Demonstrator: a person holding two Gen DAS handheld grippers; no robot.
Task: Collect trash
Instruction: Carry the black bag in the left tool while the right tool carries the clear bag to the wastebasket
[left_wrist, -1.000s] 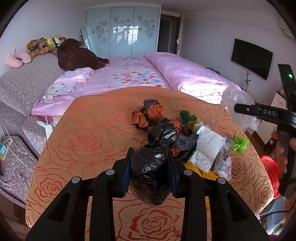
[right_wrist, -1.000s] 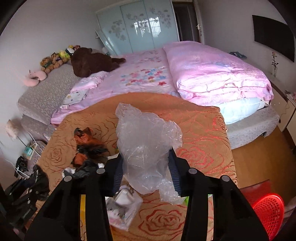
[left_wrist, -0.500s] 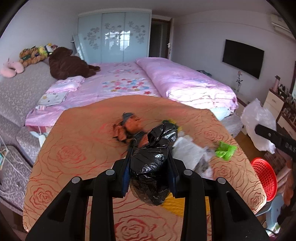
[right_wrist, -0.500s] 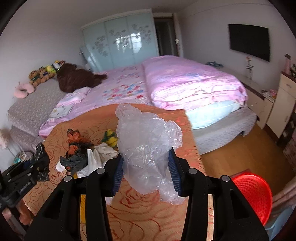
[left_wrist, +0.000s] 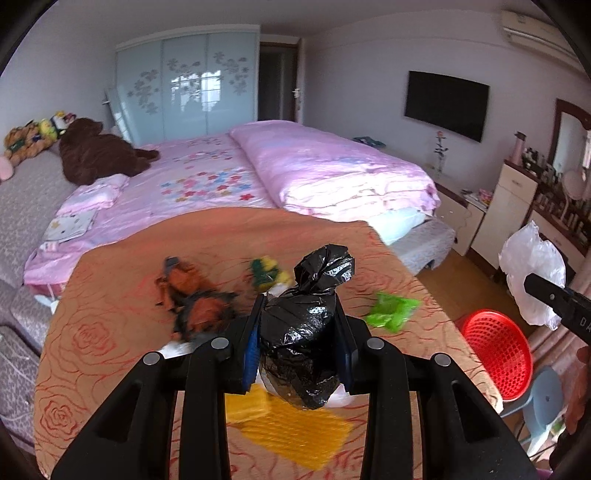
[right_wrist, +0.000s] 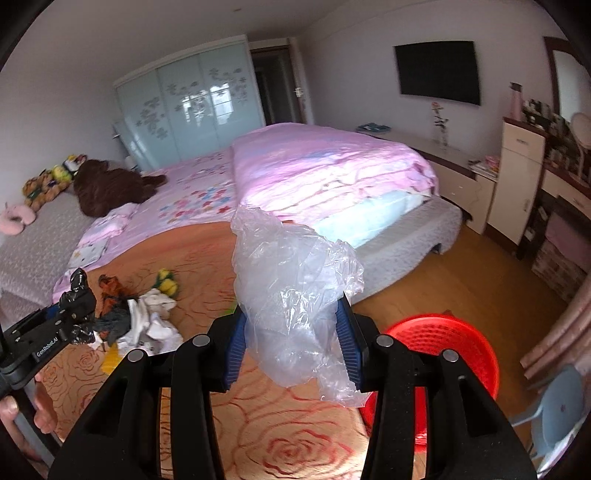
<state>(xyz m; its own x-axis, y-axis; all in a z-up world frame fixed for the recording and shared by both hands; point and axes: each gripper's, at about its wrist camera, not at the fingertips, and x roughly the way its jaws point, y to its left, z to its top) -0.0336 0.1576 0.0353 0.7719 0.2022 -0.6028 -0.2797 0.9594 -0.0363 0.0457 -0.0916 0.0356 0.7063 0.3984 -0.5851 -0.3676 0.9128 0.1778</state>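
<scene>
Black knotted trash bag (left_wrist: 308, 332) is clamped in the left gripper (left_wrist: 301, 341), lower centre of frame, above the rose-pattern worktop (left_wrist: 110, 332). Right gripper (right_wrist: 291, 334) is closed on a crumpled clear plastic bag (right_wrist: 291, 291). Red basket (right_wrist: 443, 354) sits lower right, on the floor beside the worktop edge. More scraps remain on the worktop: orange wrappers (left_wrist: 192, 299), green plastic (left_wrist: 391, 312), yellow mesh sheet (left_wrist: 295, 432).

Risks, my read: the clear bag is light and slack, so it could cling to the pads or drift past the basket rim on release. The black bag bulges below the pads and could slip early.
</scene>
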